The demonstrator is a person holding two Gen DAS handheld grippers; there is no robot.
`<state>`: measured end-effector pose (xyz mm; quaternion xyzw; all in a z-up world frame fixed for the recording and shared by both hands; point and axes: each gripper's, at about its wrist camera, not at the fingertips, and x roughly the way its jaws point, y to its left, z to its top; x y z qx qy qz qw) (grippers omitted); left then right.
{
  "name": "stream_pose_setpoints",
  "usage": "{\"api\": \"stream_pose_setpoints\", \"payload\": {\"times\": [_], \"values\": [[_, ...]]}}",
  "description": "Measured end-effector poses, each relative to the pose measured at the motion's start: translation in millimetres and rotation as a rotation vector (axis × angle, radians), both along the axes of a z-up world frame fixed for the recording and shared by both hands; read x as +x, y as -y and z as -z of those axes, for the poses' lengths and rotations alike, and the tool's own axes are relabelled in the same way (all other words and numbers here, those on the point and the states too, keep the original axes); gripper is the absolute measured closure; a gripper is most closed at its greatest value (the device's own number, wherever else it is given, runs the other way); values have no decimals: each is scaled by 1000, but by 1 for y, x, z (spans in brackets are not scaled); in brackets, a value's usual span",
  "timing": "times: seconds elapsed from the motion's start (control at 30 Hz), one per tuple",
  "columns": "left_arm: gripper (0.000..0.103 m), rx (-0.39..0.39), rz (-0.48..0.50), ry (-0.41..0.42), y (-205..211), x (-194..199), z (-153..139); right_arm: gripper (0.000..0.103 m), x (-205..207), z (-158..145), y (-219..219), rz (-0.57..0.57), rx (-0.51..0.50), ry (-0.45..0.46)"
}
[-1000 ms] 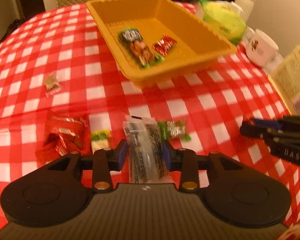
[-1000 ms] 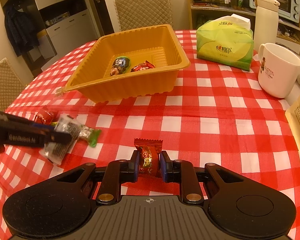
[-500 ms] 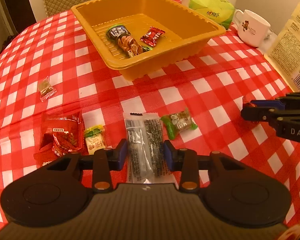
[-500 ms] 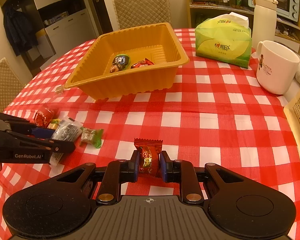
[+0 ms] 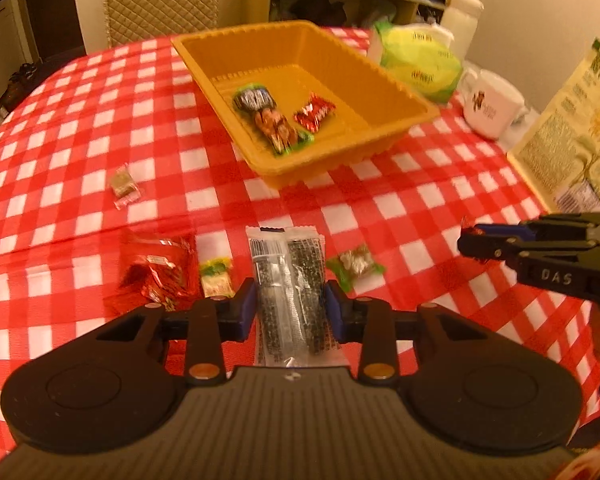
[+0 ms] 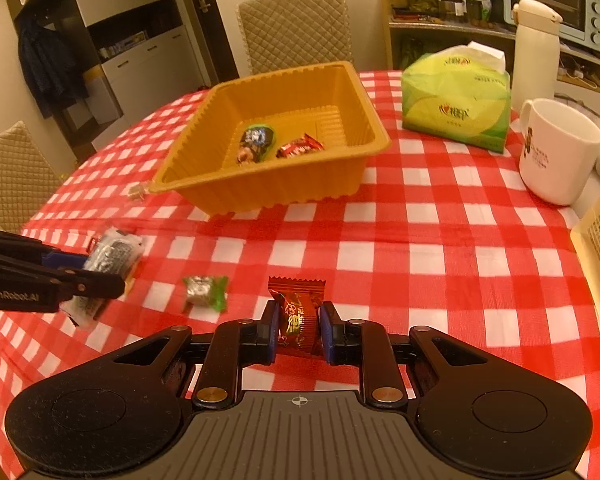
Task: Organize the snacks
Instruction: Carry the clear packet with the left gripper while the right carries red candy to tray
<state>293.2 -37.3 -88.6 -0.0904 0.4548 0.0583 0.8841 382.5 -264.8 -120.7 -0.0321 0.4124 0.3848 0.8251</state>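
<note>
- Surface: a table under a red-and-white checked cloth (image 6: 440,240), with quilted chairs (image 6: 296,28) at its far and left sides.
- Room, left to right in the right wrist view: dark cupboard with a hanging coat, a door, a shelf of jars, a pale blue oven (image 6: 556,0) at far right.
- Far middle of the table: orange tray (image 6: 364,120), holding a dark green-edged packet (image 6: 256,140) and a small red sweet (image 6: 300,148).
- Right of the tray: green tissue pack (image 6: 456,100), white flask (image 6: 536,48), white mug (image 6: 556,152); a yellow printed box (image 5: 576,128) stands at the right edge, cut off.
- Left claw (image 5: 290,306): closed on a long clear packet with dark print (image 5: 288,276), one blue pad on each side; the packet's near end runs back under the claw body.
- Loose on the cloth near the left claw: small clear-wrapped sweet (image 5: 124,186) far left, crumpled red packet (image 5: 156,276), small yellow-green sweet (image 5: 216,280) just left of the claw, green-wrapped sweet (image 5: 356,264) just right.
- Right claw (image 6: 298,332): closed on a red sweet with gold print (image 6: 298,316), held upright, crimped top sticking above the pads.
- Both held snacks are well short of the tray, on its near side.
- Hard to make out: the left wrist view is blurred, so the printing on the wrappers is unreadable; whether the long packet touches the cloth cannot be told.
</note>
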Motion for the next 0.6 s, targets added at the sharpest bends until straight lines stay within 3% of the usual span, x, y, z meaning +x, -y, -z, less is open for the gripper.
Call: {"api": "stream_pose_setpoints", "payload": {"times": [0.3, 0.6], "values": [[70, -47, -7, 81, -1, 20, -38, 81, 24, -34, -16, -53, 60, 64], [70, -94, -42, 121, -10, 81, -52, 81, 75, -54, -49, -70, 130, 106]]}}
